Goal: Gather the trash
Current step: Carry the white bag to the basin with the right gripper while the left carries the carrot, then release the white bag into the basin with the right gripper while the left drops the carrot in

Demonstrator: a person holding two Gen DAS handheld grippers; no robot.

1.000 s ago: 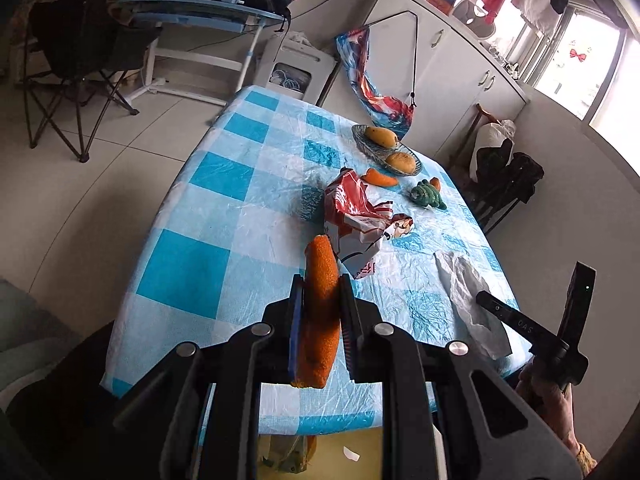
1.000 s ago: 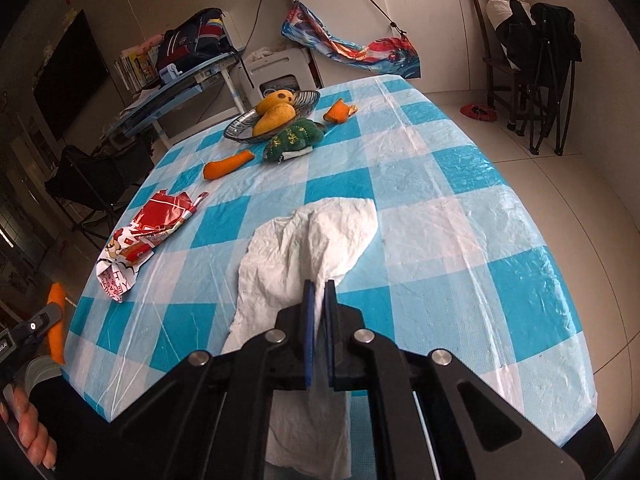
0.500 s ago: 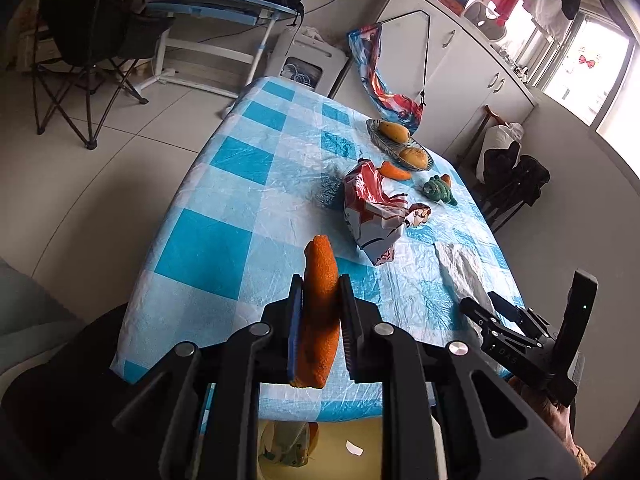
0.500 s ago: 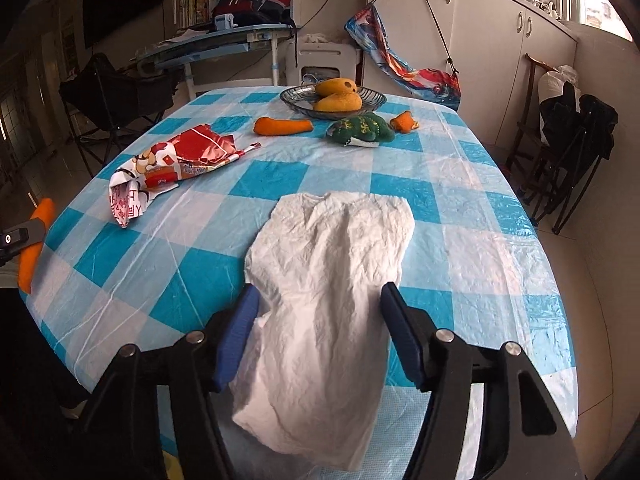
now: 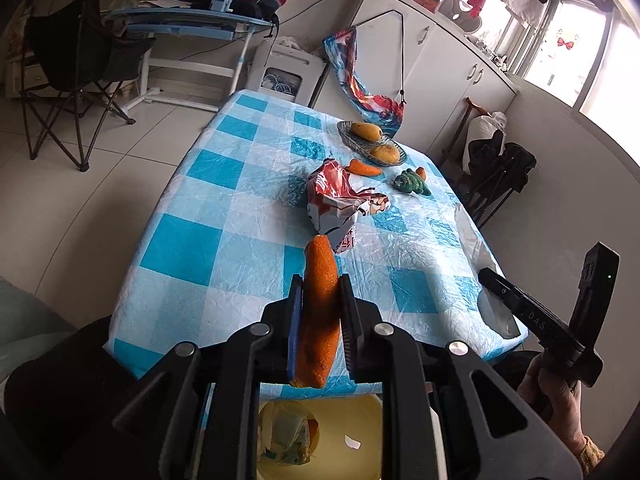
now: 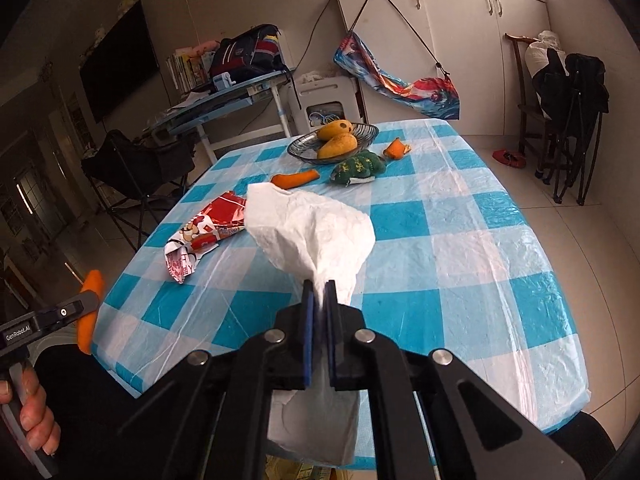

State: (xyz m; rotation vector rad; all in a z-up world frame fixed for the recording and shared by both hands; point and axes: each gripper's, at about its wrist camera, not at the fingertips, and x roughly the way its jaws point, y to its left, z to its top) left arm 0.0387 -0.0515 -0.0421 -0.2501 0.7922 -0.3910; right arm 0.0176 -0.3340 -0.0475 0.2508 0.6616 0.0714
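Observation:
My left gripper [image 5: 319, 292] is shut on an orange peel strip [image 5: 318, 312] and holds it above a yellow bin [image 5: 332, 436] at the table's near edge. The peel also shows in the right wrist view [image 6: 89, 308]. My right gripper [image 6: 319, 294] is shut on a white crumpled plastic bag [image 6: 316, 232] and holds it lifted off the table. A red and white snack wrapper [image 5: 338, 208] lies mid-table, also visible in the right wrist view [image 6: 204, 234]. The bin holds some trash.
A blue and white checked table [image 5: 224, 216] carries a fruit bowl [image 5: 372, 144] with mangoes, an orange peel piece [image 5: 364, 168], a green toy [image 5: 410, 184] and a small orange scrap [image 6: 396, 148]. Folding chairs, a desk and white cabinets stand around.
My right gripper was open around the white bag half a second ago; it has shut on it and lifted it. My left gripper still holds the peel and has moved slightly back over the bin.

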